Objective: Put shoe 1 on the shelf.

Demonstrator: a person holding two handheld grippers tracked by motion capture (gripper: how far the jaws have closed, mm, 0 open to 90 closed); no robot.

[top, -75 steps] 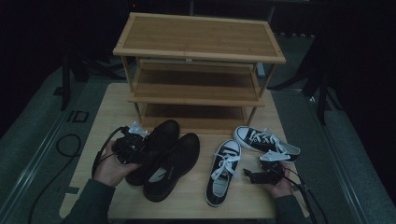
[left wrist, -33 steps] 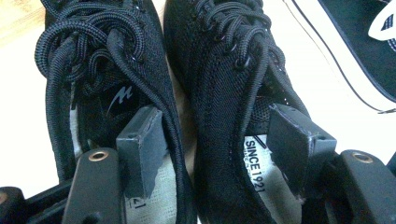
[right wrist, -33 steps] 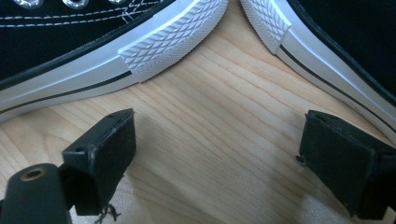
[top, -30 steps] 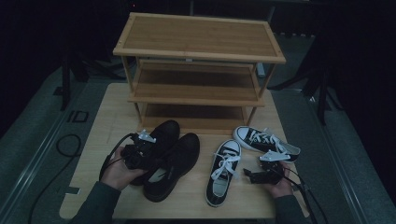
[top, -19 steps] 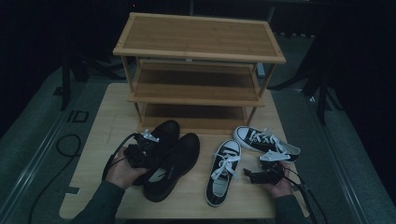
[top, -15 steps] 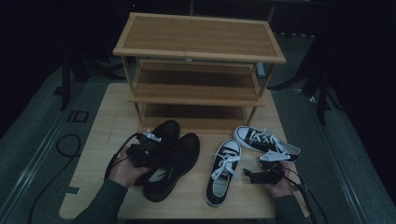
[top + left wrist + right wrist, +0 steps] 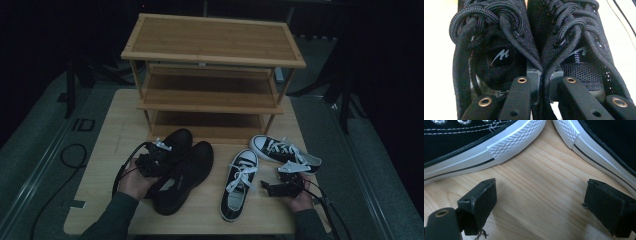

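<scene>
Two black lace-up shoes lie side by side on the wooden table. My left gripper reaches into them from the heel end. In the left gripper view one jaw sits inside the left shoe and one inside the right shoe. The jaws have just been closing, and my left gripper is shut on the two touching inner walls. My right gripper rests open low over the table, its pads wide apart with bare wood between them.
Two black-and-white sneakers lie on the right: one points away, one lies across behind it. Their white toe caps sit just ahead of my right gripper. A three-level wooden shoe rack stands at the table's far side.
My left hand has slid right from the table onto the black shoes, and the gripper has settled over their openings. The right hand and the sneakers have stayed put.
</scene>
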